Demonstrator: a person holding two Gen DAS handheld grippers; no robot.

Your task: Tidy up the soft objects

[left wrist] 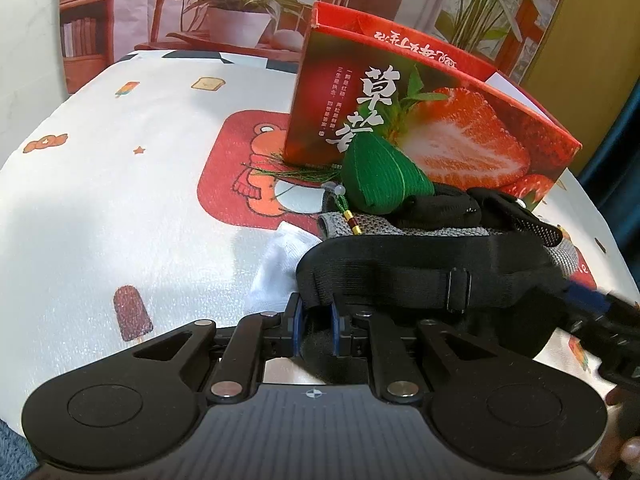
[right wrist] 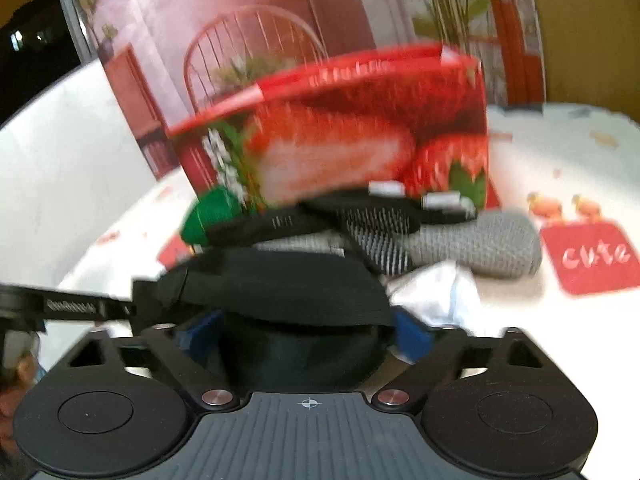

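A black padded eye mask (left wrist: 400, 276) with a strap lies at the front of a pile of soft things. My left gripper (left wrist: 316, 320) is shut on its left edge. My right gripper (right wrist: 304, 332) stands wide, with the same mask (right wrist: 280, 284) between its blue pads; the picture is blurred and I see no firm press. Behind the mask lie a grey knitted piece (left wrist: 400, 230), a black mesh item (left wrist: 520, 216) and a green wrapped sachet (left wrist: 384, 184) with a tassel. A white cloth (left wrist: 280, 272) sticks out to the left under the mask.
A red strawberry box (left wrist: 440, 120), open on top, stands upright right behind the pile. The table wears a white cloth with cartoon prints (left wrist: 120, 200). A printed backdrop with plants and a chair closes off the far side. The person's fingers show at the lower right edge.
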